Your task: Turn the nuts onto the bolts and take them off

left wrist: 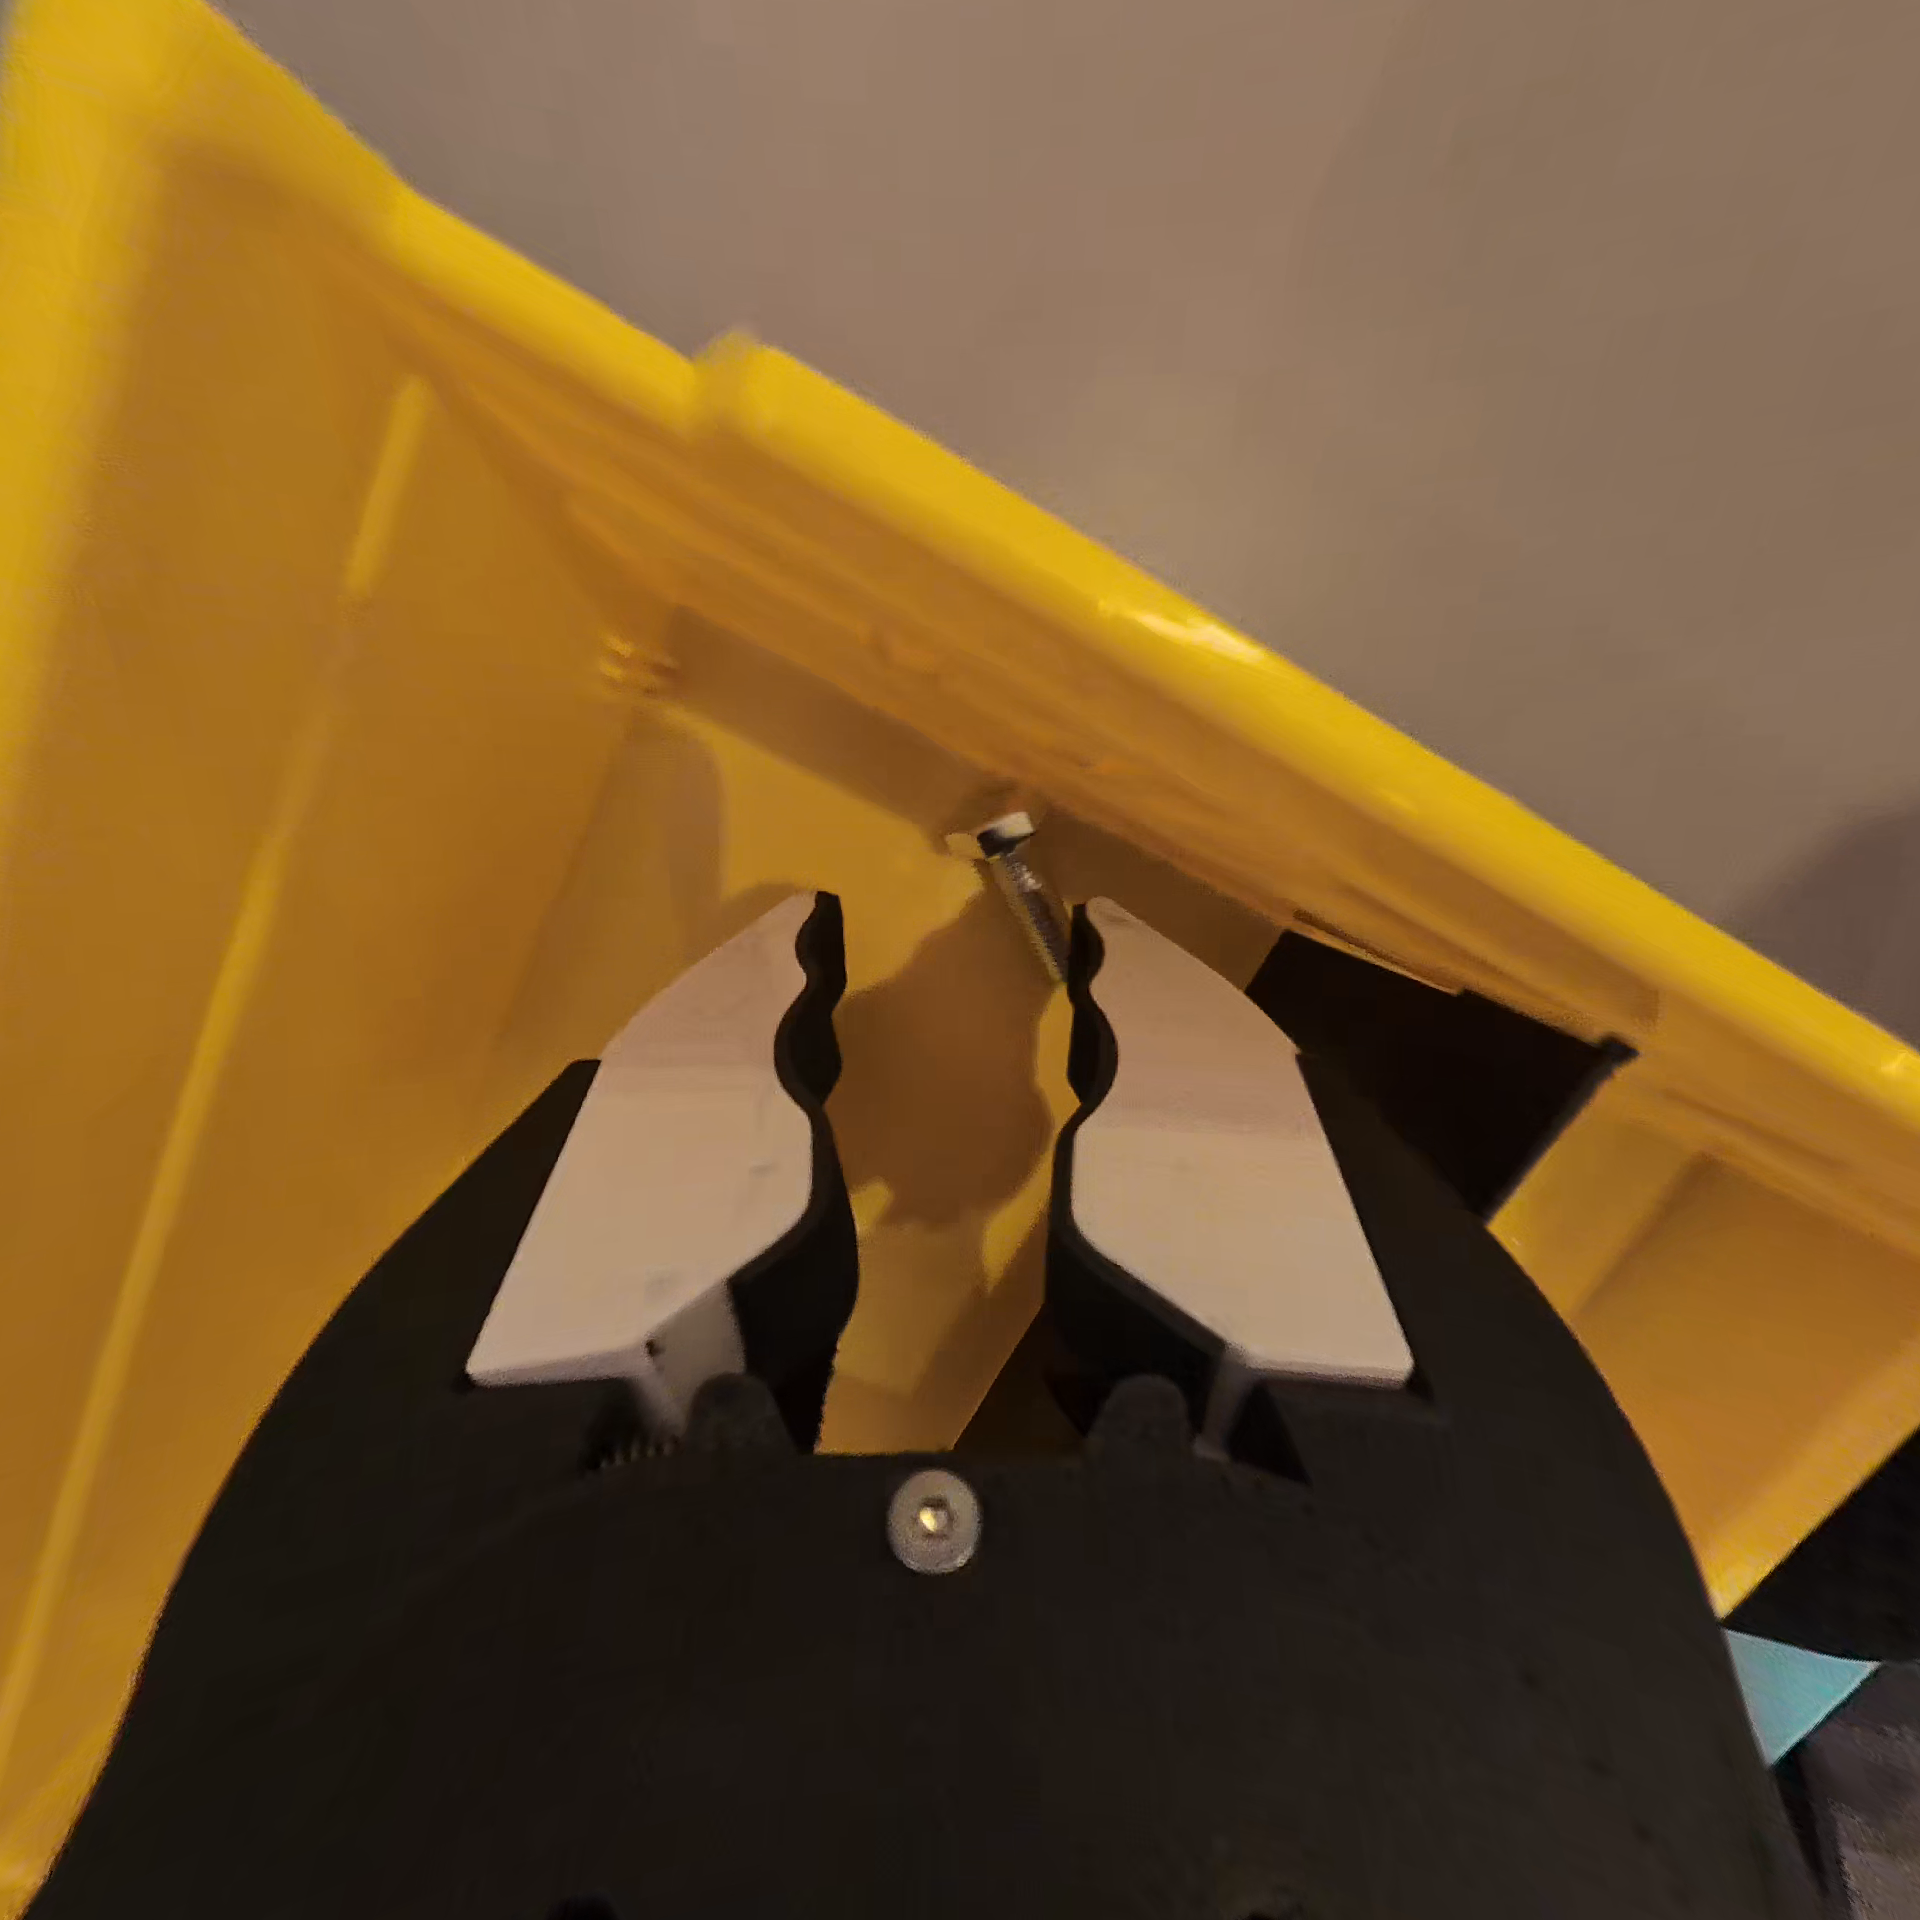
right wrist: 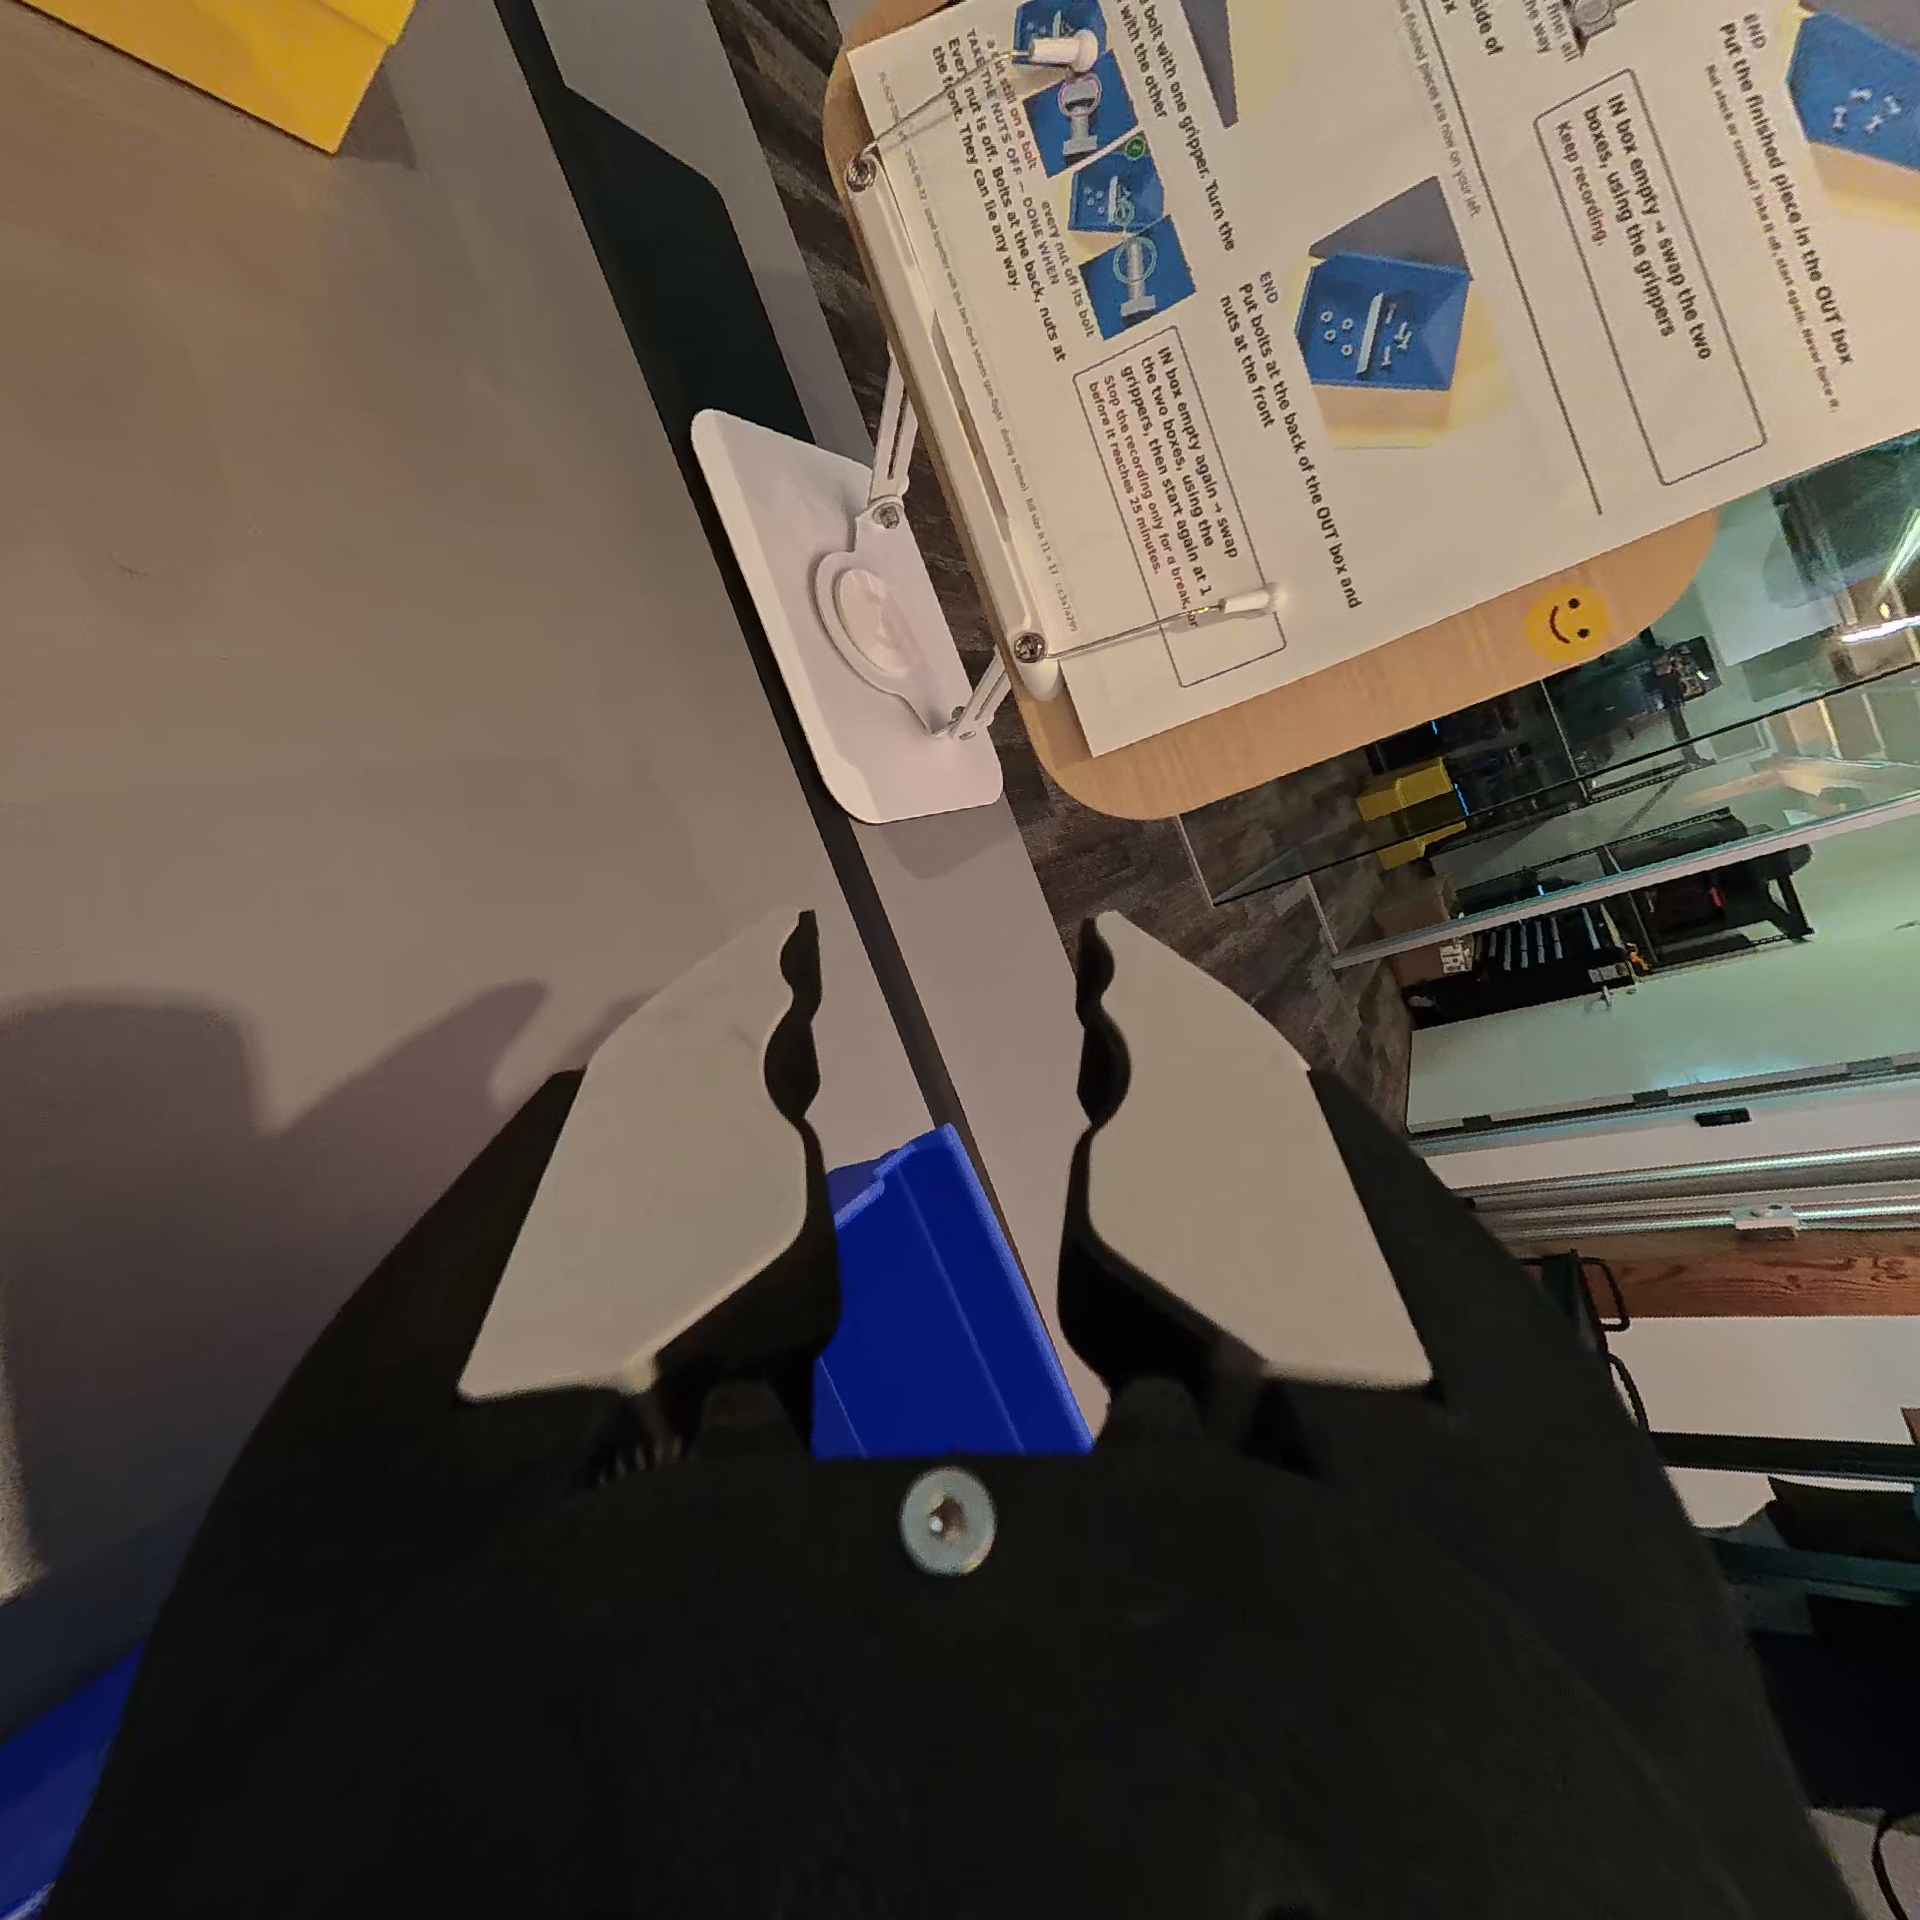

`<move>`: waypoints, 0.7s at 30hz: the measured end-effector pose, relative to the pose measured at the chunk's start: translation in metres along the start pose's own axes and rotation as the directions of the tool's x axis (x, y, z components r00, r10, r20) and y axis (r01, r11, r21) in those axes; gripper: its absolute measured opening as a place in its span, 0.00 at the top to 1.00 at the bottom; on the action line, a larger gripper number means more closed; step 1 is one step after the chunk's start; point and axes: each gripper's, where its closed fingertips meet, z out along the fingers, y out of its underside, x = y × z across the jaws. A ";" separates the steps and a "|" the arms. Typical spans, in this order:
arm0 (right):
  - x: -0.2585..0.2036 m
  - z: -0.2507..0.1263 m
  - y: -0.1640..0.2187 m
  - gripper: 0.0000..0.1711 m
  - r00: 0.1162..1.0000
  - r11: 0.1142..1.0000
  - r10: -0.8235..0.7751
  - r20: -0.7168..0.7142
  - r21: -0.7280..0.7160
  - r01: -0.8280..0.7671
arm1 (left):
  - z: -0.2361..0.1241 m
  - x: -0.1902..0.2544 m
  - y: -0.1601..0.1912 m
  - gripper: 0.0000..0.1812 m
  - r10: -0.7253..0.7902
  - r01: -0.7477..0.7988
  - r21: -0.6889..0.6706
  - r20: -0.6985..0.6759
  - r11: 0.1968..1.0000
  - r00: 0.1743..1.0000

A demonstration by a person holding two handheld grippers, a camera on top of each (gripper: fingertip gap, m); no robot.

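In the left wrist view my left gripper [left wrist: 951, 914] is open inside a yellow bin [left wrist: 312, 831]. A silver bolt [left wrist: 1023, 899] lies against the bin's far wall, its head up and its shank right by my right fingertip [left wrist: 1101, 935]; I cannot tell if they touch. No nut shows on it. In the right wrist view my right gripper [right wrist: 945, 935] is open and empty above the grey table [right wrist: 364, 623]. A blue bin [right wrist: 935, 1309] shows between and under its fingers.
A corner of the yellow bin [right wrist: 260, 52] shows at the top left of the right wrist view. A white stand [right wrist: 852, 623] at the table's edge holds a wooden board [right wrist: 1299, 707] with printed instruction sheets [right wrist: 1351, 312]. Beyond are glass partitions and floor. Across from one pair of fingers to the other is roughly 40 centimetres.
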 end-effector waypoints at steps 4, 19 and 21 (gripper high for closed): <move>0.001 -0.001 0.003 0.72 1.000 1.000 -0.004 -0.002 -0.011 0.004 | 0.011 0.000 -0.003 0.79 -0.068 0.068 -0.017 -0.008 0.998 0.998; 0.002 -0.004 0.003 0.72 1.000 1.000 -0.018 0.000 -0.017 0.018 | -0.011 -0.018 0.004 0.95 -0.129 0.110 0.119 0.170 0.987 0.977; 0.004 -0.006 -0.001 0.72 1.000 1.000 -0.014 -0.008 0.003 0.014 | -0.037 -0.021 -0.001 0.95 -0.174 0.126 0.228 0.204 0.965 0.963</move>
